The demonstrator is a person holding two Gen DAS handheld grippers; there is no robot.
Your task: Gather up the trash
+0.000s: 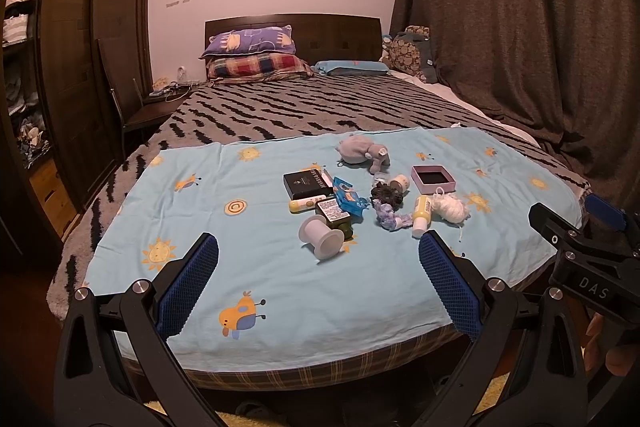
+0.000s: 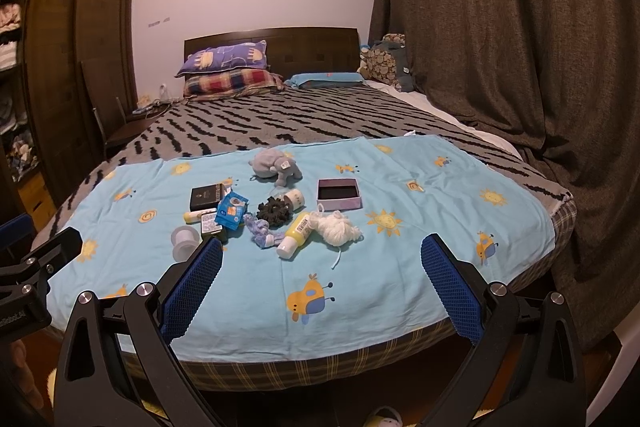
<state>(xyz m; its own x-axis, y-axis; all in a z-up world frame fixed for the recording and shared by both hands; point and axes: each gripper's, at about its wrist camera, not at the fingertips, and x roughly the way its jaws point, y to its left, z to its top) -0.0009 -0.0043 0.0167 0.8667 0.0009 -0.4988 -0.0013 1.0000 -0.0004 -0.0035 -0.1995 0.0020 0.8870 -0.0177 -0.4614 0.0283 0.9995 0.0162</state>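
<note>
Blue crumpled wrapper [image 1: 347, 198] amid clutter on sheet [image 1: 248, 267] | left tool [image 1: 318, 247] spread, empty | right tool [image 2: 322, 251] spread, empty

Light blue cartoon-print sheet [image 1: 280, 267] lies across the foot of the zebra-striped grey bed cover [image 1: 304, 107]. On the sheet, a cluster: grey plush toy [image 1: 362, 153] farthest back, open pink square box [image 1: 433, 179] to its right, black rectangular box [image 1: 307, 185] left. White plastic spool [image 1: 322, 237] sits nearest the front, left of the yellow squeeze bottle [image 1: 423, 215]. White yarn ball [image 1: 452, 207] lies just right of the bottle. Stacked pillows [image 1: 256, 57] lie at the headboard.
</note>
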